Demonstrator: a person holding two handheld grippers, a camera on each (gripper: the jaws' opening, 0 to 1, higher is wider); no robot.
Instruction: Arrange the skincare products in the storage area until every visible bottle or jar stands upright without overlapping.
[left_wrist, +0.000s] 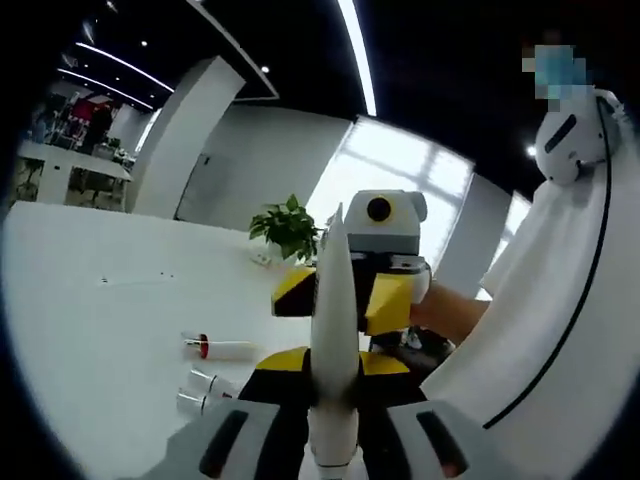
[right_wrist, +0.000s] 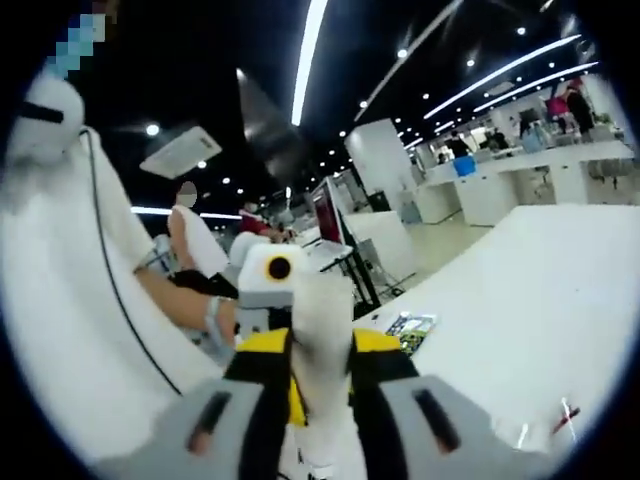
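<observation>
White tube pinched between left gripper fingers, also clamped by right gripper, both held aloft. Tube long axis runs along left fingers, tip toward right gripper. Three bottles lie toppled on white surface, lower left, well apart.

white tube: lower end hidden between the left gripper's jaws.
bottles on worktop: partly cut off behind the gripper, labels too small to read.
small box: print unreadable.
</observation>
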